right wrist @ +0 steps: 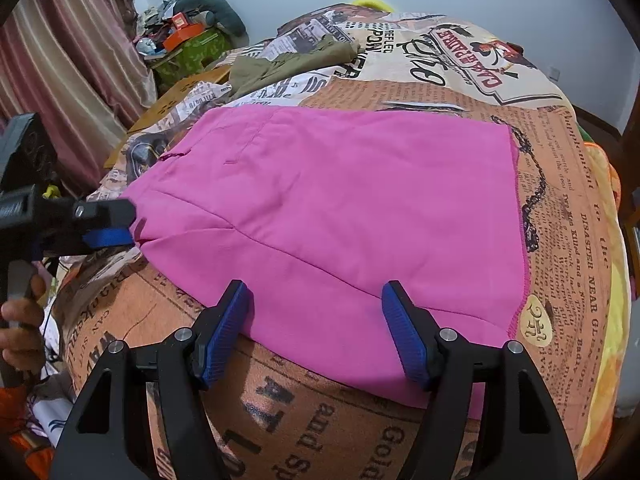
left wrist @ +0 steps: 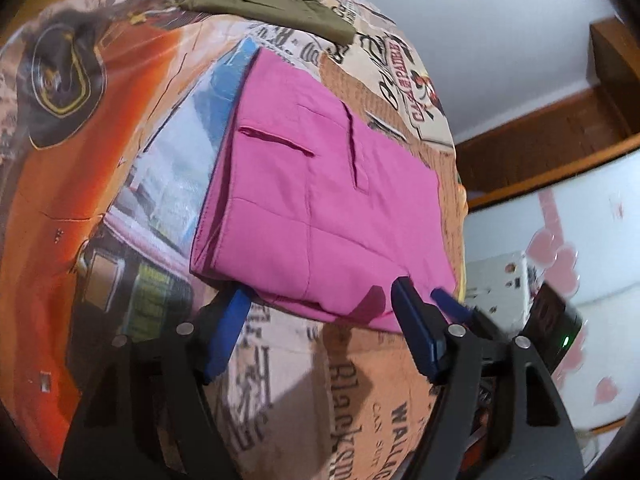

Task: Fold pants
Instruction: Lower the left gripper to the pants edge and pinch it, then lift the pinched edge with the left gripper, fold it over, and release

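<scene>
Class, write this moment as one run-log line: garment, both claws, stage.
pink pants: folded, flat on printed bedspread | left claw: open at near edge | right claw: open at near edge | stage: released

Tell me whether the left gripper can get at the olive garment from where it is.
Probably not yet: the olive garment lies at the bedspread's far end, beyond the pink pants, while the left gripper sits open at their near edge.

Black angular left gripper (left wrist: pixel 320 300) and right gripper (right wrist: pixel 316 300), blue ribbed jaws, silver pivot screws, one green light.
</scene>
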`<state>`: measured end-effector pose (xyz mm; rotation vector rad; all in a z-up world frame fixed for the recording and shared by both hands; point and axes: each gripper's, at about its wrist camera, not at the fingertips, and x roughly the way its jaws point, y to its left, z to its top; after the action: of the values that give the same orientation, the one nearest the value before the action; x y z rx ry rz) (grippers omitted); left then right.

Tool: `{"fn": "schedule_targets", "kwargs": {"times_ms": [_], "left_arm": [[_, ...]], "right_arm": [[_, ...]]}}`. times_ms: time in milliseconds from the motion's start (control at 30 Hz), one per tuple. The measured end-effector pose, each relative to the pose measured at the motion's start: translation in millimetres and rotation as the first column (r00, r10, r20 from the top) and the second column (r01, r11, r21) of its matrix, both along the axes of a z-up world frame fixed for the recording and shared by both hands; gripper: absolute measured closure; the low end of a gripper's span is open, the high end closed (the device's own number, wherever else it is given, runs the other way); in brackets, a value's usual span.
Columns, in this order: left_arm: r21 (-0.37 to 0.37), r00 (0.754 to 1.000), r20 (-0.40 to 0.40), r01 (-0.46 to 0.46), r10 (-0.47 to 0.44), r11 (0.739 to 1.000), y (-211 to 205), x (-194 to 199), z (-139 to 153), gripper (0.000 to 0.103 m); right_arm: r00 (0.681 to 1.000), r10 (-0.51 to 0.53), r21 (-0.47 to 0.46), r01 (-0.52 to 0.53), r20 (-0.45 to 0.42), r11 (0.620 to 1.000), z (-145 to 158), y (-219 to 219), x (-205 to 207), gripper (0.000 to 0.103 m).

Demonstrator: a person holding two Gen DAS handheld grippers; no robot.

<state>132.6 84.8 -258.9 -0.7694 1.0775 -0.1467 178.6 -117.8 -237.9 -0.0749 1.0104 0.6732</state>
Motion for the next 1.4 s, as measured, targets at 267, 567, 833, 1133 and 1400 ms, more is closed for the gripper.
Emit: {"fn": "schedule_targets", "kwargs": {"times_ms": [267,567,833,1133,1400], "left_arm": [[-0.065,0.996,-0.078,-0.052,0.047,0.997,7,8,-2,0.031],[-0.109,0.992,-0.09,-0.1,0.09,0.989,13,18,-10,0.031],[0.034,0.979,-0.115,-0.168,0.171,0.985,16,20,-8,0.071],[0.178,0.986,-0.048,-0.147,0.157,0.973,9,18,5,0.081],[0.383,0.987,0.069,-0.162,0.147,0.909,8,8,37,0.088]], "right_arm": [[1.0,0.007,0.009,-0.007,-0.004,1.0,-2,-1,0,0.036],[1.0,0.014,0.008,-0.014,-0.004,1.0,-3,-1,1,0.035],[1.0,0.014,0.014,-0.014,-0.007,1.0,-4,0,1,0.035],[1.0,0.015,0.02,-0.015,-0.011,1.0,-3,-1,1,0.036],[1.0,-0.002,0.044,0.003,-0.021,0.999,-1,-13,-2,0.038]]}}
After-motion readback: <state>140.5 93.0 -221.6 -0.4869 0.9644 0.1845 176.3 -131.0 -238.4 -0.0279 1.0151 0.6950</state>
